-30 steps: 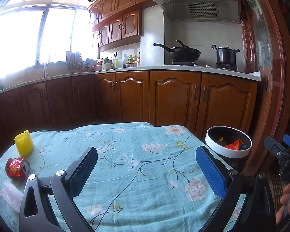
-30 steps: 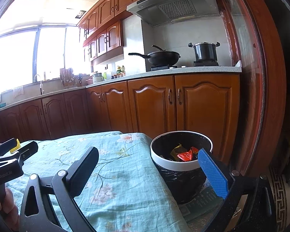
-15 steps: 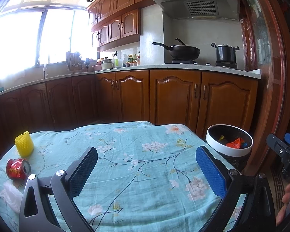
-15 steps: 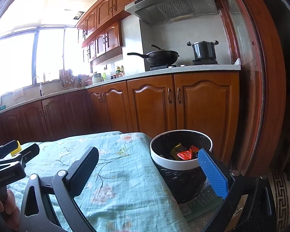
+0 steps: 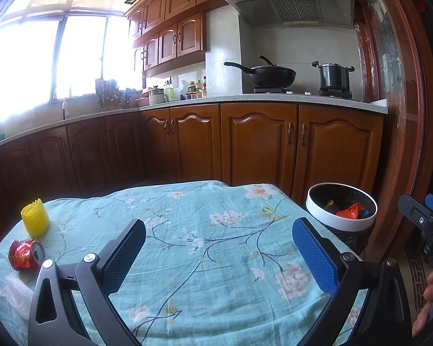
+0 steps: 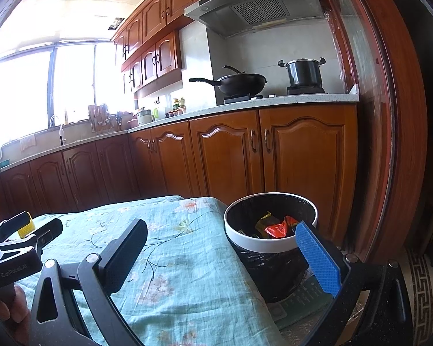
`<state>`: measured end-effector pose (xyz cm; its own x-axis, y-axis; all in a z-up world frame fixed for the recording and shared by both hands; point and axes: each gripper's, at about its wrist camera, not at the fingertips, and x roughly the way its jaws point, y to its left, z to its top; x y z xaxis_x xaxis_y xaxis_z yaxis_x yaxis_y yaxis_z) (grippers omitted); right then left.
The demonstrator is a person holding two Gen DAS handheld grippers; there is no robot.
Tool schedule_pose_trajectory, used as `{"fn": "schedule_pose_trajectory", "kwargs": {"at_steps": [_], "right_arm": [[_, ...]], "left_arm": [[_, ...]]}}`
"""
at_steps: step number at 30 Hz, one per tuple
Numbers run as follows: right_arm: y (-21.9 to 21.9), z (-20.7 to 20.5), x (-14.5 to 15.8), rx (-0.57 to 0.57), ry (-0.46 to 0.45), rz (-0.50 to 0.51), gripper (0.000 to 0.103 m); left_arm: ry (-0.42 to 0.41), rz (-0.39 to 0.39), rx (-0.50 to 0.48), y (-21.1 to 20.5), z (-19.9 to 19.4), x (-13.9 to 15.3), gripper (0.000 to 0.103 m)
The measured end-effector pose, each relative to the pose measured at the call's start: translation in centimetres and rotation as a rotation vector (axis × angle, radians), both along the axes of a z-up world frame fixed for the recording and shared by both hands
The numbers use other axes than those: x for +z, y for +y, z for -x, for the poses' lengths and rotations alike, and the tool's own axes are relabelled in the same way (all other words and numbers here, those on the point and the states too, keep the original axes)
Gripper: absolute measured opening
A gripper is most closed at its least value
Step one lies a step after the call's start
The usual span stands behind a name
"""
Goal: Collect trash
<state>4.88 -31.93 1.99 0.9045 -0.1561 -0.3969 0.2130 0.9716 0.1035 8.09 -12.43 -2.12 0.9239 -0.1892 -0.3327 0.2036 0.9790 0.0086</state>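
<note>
Hovering level above the table (image 5: 216, 259), left gripper (image 5: 219, 255) agape, empty.

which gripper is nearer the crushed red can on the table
Left. The left gripper hangs open over the table with the crushed red can just off its left finger. The right gripper is open at the table's far side, by the trash bin.

A home kitchen. Wooden cabinets (image 5: 259, 144), a range hood (image 5: 291, 3), wok (image 5: 271, 75) and pot (image 5: 333, 76) on the stove show it.
</note>
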Motion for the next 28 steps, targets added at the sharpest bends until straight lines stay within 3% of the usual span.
{"fn": "schedule_pose_trajectory", "kwargs": {"at_steps": [28], "right_arm": [[-0.3, -1.0, -0.5, -0.016, 0.020, -0.027, 0.103]], "left_arm": [[0.031, 0.004, -0.034, 0.0, -1.4, -0.1, 0.102]]}}
